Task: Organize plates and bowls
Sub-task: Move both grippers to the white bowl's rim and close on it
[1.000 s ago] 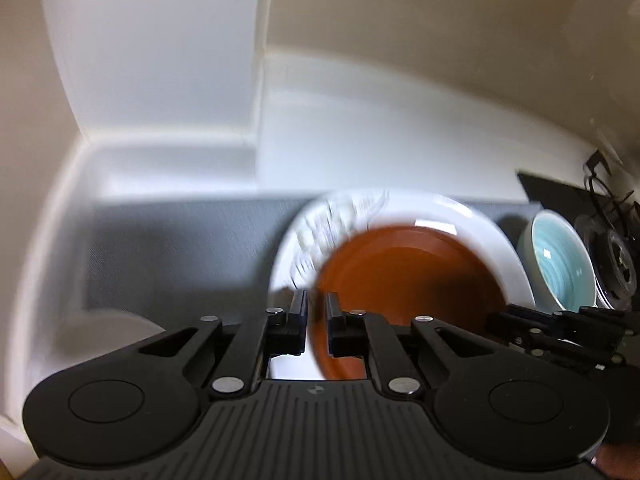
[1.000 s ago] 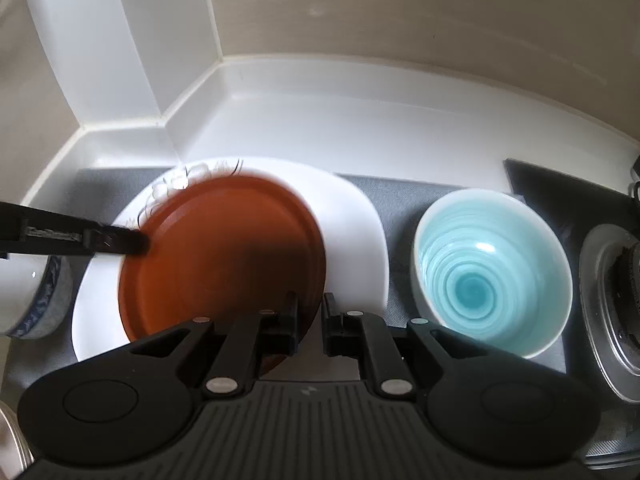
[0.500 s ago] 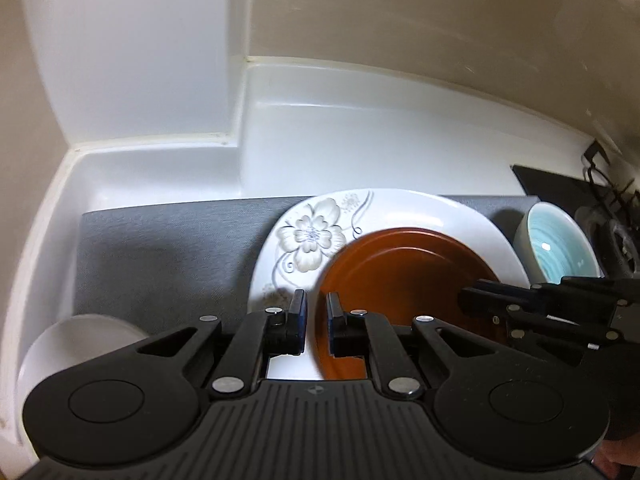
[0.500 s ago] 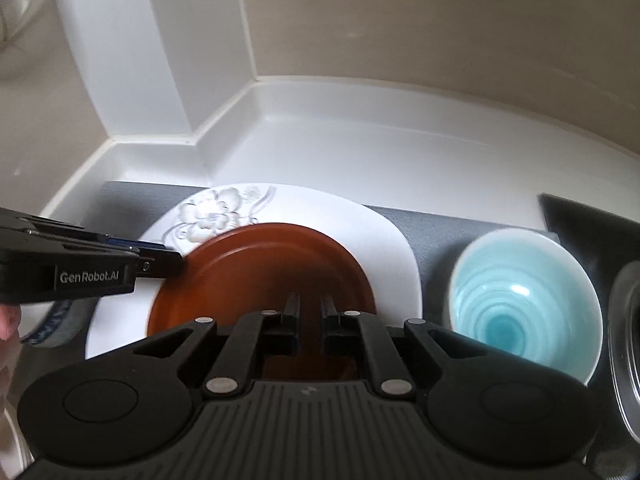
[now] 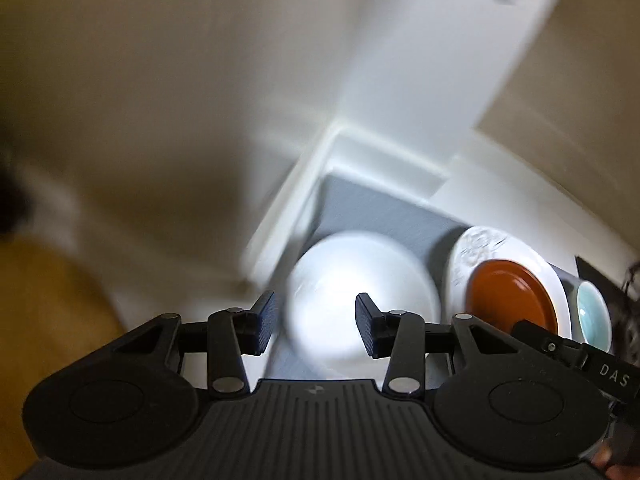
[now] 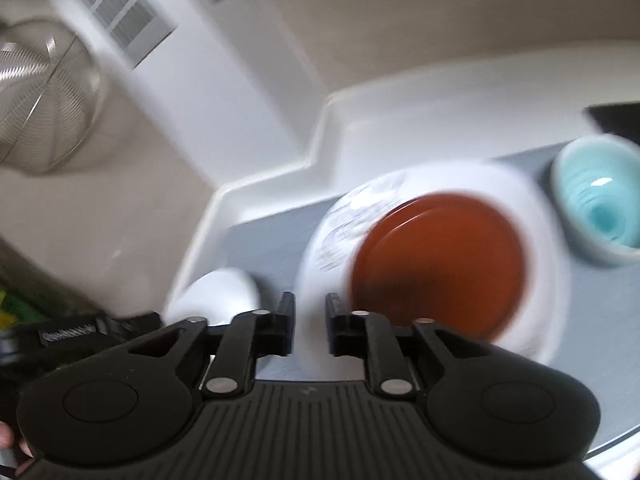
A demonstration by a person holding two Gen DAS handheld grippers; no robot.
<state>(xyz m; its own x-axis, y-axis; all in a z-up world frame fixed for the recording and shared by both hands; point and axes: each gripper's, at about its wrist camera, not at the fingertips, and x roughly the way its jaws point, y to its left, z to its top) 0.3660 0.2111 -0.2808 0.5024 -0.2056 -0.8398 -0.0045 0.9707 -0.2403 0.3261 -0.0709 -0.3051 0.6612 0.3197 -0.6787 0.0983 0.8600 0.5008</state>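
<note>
A brown plate [image 6: 436, 264] lies flat on a flowered white plate [image 6: 536, 208]; a turquoise bowl [image 6: 600, 208] stands upright just beside; a white bowl [image 5: 360, 292] sits apart.

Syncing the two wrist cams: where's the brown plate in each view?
Left wrist: brown plate at lower right, lying on the white floral plate.
Right wrist: brown plate right of centre, on the same floral plate.
Shared landmark: turquoise bowl, just right of the plates in both.
</note>
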